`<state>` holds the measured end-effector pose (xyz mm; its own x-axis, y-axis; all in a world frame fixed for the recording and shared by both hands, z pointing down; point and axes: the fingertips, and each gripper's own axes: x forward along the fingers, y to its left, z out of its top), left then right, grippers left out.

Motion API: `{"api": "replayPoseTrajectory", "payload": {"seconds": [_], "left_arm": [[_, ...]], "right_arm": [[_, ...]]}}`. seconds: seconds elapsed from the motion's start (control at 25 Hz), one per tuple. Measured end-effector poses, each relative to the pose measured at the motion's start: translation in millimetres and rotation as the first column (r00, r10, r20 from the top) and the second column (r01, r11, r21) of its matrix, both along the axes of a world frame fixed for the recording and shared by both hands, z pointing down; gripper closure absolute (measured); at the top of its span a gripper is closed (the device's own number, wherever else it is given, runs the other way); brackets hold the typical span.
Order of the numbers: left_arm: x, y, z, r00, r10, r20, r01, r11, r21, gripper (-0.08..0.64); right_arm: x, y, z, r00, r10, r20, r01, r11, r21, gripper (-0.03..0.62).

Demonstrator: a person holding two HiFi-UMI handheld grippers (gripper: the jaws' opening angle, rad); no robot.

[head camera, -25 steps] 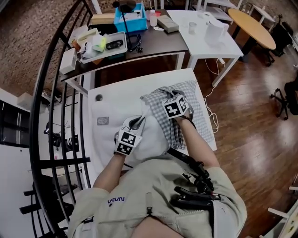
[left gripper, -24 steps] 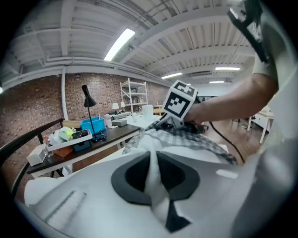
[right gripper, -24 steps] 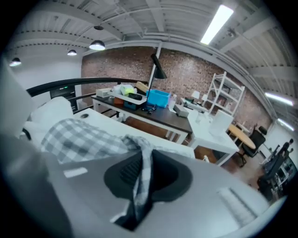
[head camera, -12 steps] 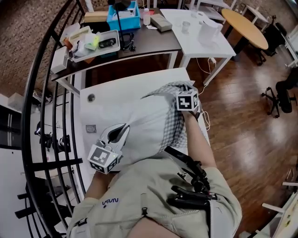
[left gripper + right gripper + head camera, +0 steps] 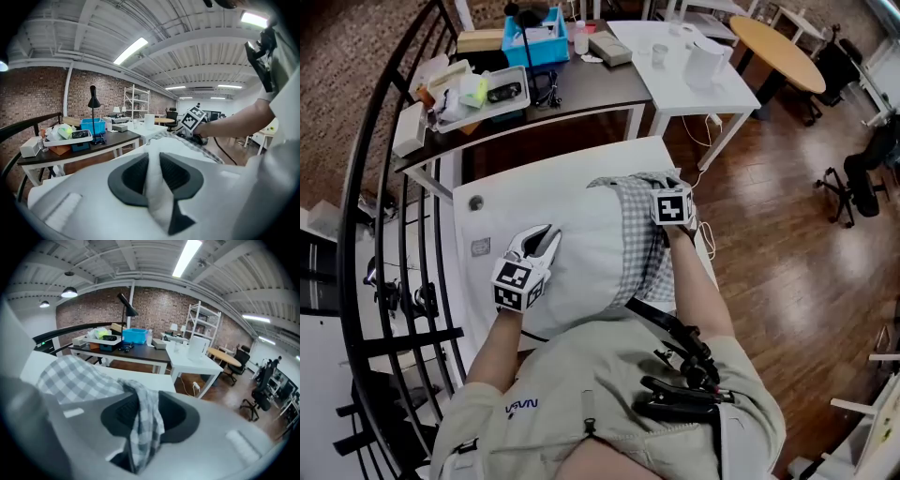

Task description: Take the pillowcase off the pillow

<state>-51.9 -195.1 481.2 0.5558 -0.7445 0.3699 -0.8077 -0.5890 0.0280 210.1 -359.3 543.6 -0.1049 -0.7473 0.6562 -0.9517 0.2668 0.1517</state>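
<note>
A white pillow (image 5: 581, 253) lies on the white table (image 5: 511, 187), most of it bare. The grey checked pillowcase (image 5: 645, 239) is bunched over its right end. My left gripper (image 5: 542, 236) is at the pillow's left edge, and a fold of white pillow fabric (image 5: 157, 187) fills the gap between its pads. My right gripper (image 5: 663, 185) is at the far right edge, with a strip of the checked pillowcase (image 5: 145, 423) hanging between its pads. The jaws of both grippers have just been opening a little, and the cloth is still between them.
Beyond the table stands a dark desk (image 5: 581, 89) with a tray and a blue bin (image 5: 530, 23). A white side table (image 5: 694, 66) and a round wooden table (image 5: 778, 42) are further right. A black railing (image 5: 375, 187) runs along the left. Wooden floor lies to the right.
The right gripper has drawn the checked pillowcase to the right, baring more white pillow. The left gripper pulled toward the person and then came back up along the pillow's left edge.
</note>
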Motion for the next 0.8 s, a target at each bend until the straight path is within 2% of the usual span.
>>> {"api": "replayPoseTrajectory", "payload": {"seconds": [0.08, 0.2, 0.32, 0.44, 0.64, 0.8], "left_arm": [[4.7, -7.6, 1.2, 0.999, -0.008, 0.033, 0.008, 1.000, 0.008, 0.429], [13.2, -5.4, -14.1, 0.996, -0.016, 0.082, 0.011, 0.998, 0.064, 0.343], [35.8, 25.8, -27.1, 0.991, 0.060, 0.117, -0.069, 0.995, 0.078, 0.316], [58.3, 65.4, -15.8, 0.980, 0.152, 0.125, -0.155, 0.988, 0.012, 0.294], [75.8, 105.6, 30.4, 0.966, 0.224, 0.127, -0.208, 0.970, -0.127, 0.264], [82.1, 119.8, 74.4, 0.941, 0.254, 0.223, -0.218, 0.960, -0.175, 0.216]], "right_arm": [[-2.2, 6.4, -14.8, 0.999, -0.014, 0.037, 0.013, 0.999, 0.040, 0.460], [-8.9, 29.7, -40.0, 0.994, -0.038, 0.100, 0.028, 0.994, 0.108, 0.449], [-13.6, 73.5, -58.2, 0.988, -0.069, 0.137, 0.048, 0.987, 0.156, 0.449], [-16.7, 126.0, -60.5, 0.984, -0.096, 0.153, 0.073, 0.986, 0.150, 0.449], [-28.2, 192.8, -41.9, 0.974, -0.114, 0.195, 0.102, 0.992, 0.070, 0.434], [-41.1, 236.0, -22.0, 0.972, -0.136, 0.191, 0.137, 0.991, 0.009, 0.419]]}}
